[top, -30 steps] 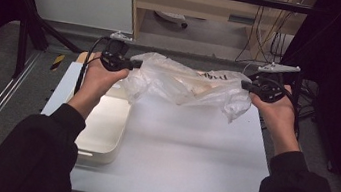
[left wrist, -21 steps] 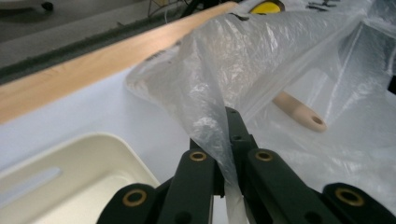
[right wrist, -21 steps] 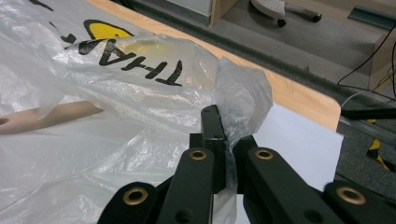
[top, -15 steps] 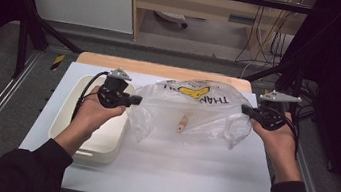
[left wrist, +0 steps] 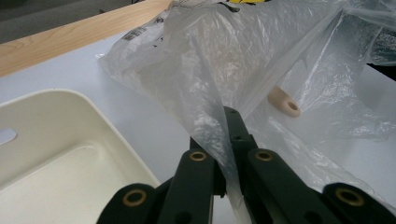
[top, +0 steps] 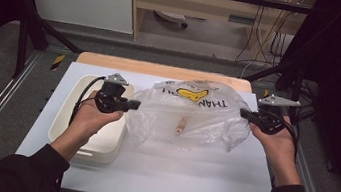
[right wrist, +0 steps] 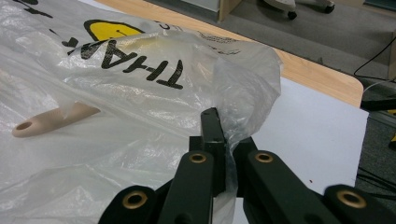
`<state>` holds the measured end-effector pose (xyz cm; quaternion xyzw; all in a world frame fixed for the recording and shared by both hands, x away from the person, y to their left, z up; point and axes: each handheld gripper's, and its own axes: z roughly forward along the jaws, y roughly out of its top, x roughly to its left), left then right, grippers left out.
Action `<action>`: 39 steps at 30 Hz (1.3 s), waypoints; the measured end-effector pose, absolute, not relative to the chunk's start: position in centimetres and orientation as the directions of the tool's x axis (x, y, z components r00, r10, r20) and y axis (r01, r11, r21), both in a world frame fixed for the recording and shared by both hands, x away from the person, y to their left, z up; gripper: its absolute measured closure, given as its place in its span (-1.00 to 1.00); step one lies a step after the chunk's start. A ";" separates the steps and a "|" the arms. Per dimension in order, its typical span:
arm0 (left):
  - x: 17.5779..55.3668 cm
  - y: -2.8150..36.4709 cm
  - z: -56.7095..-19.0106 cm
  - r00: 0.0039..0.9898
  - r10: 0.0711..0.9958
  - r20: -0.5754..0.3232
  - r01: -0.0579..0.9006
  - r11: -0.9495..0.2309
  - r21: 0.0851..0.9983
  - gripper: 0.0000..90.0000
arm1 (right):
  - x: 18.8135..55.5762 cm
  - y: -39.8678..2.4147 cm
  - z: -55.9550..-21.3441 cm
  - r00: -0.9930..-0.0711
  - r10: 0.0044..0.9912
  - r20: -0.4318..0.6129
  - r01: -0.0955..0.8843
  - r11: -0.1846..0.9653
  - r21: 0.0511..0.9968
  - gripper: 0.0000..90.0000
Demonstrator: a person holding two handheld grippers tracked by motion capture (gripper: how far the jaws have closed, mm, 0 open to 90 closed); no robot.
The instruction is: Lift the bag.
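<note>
A clear plastic bag (top: 191, 114) with black lettering and a yellow print lies spread on the white table top (top: 172, 177). Something small, beige and with a hole at its end (top: 182, 125) lies inside the bag, and shows through the film (left wrist: 284, 101) (right wrist: 51, 120). My left gripper (top: 134, 104) is shut on the bag's left edge (left wrist: 219, 140). At the bag's right edge (right wrist: 233, 126), my right gripper (top: 244, 113) is shut on the film. The bag is stretched between the two.
A cream-white tray (top: 68, 112) stands at the table's left, under my left hand; its inside (left wrist: 56, 177) holds nothing. A wooden strip (top: 162, 69) runs along the far edge. Metal frame rails flank the table, and cables hang at the back right.
Both hands have come down and toward me with the bag, which was held up bunched and now lies spread on the table with its print showing.
</note>
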<state>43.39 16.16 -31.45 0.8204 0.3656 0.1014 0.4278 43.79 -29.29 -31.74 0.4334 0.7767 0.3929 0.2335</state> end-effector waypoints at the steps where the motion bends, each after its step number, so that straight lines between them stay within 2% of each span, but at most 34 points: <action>1: 43.3 16.2 -31.4 0.709 0.689 -0.150 0.515 -0.361 0.777 1.00 | 43.7 -29.2 -31.7 -0.518 0.855 -0.024 0.491 0.320 0.811 1.00; 14: 41.8 16.6 -32.4 0.719 0.672 -0.178 0.524 -0.356 0.774 1.00 | 42.6 -28.9 -32.5 -0.539 0.841 -0.048 0.483 0.355 0.801 1.00; 39: 37.3 15.0 -35.5 0.765 0.606 -0.219 0.519 -0.378 0.767 1.00 | 39.0 -29.1 -36.4 -0.555 0.831 0.031 0.521 0.319 0.792 1.00</action>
